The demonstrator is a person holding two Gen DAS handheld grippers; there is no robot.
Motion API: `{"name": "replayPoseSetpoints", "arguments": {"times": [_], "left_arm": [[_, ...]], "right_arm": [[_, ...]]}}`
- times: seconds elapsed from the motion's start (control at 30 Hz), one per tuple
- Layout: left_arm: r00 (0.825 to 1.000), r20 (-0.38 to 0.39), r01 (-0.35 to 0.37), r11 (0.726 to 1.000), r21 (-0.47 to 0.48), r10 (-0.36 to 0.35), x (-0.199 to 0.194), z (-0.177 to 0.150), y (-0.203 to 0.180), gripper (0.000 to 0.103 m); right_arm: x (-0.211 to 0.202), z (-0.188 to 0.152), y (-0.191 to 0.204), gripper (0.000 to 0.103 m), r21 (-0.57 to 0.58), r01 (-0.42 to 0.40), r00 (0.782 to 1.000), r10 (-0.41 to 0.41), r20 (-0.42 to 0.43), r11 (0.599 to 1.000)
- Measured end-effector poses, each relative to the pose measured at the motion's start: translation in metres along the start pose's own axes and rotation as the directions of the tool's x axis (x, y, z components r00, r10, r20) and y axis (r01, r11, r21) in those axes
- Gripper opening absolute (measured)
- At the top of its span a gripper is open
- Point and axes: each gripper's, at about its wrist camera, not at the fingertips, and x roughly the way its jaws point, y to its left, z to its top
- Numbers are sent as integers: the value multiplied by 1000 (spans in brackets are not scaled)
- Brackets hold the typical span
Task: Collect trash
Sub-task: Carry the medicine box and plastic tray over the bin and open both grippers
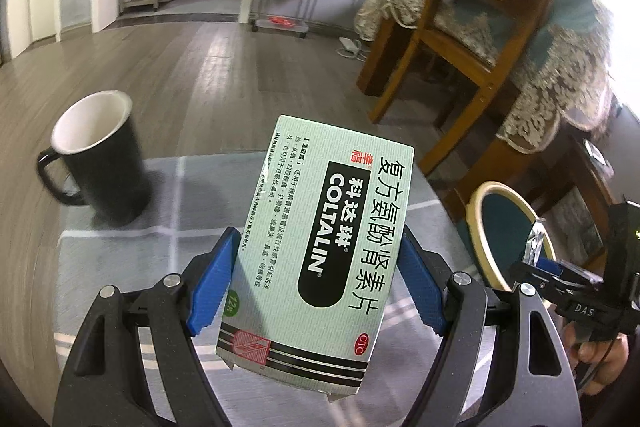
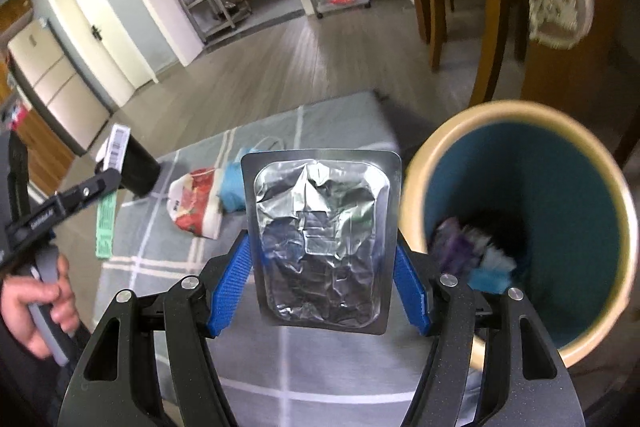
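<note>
The right gripper (image 2: pixel 322 255) clamps the foil pack (image 2: pixel 322 243) upright; the bin (image 2: pixel 520 131) gapes at its two o'clock, nearer this hand. The left gripper (image 1: pixel 316 281) grips the medicine box (image 1: pixel 320 243).

We hold a two-finger gripper in each hand, both angled downward over the near edge of the table. Our left gripper (image 1: pixel 316 283) has its blue pads (image 1: pixel 212 287) pressed against the two long sides of a flat carton, the jaws standing wide around it. Our right gripper (image 2: pixel 322 283) has its blue pads (image 2: pixel 232 287) clamped on the two side edges of a foil pack, jaws likewise wide. In the right wrist view, our left hand (image 2: pixel 38 311) curls around its grey handle at the left edge. In the left wrist view, our right hand (image 1: pixel 600 359) shows only partly, low at the right edge.
</note>
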Motion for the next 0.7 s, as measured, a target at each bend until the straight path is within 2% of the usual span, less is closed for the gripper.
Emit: {"name": "replayPoseSetpoints", "arguments": {"times": [0.17,0.33,0.53,0.7], "left_arm": [[1000,-12,29,997,68,-28,8,5,-40,76],[998,-35,63,989,132,-59,18,6,-81,76],[993,-71,110,975,191,-98,35,5,-128,76],[982,-102,179,952,247,-158,51,4,-172,76]], "right_arm": [[-21,4,-12,68,-80,43,998,-40,45,996],[-38,3,-29,68,-90,85,993,-76,94,992],[-59,-4,-73,68,60,116,981,-124,148,991],[-72,-3,-99,68,138,147,970,-170,176,979]]}}
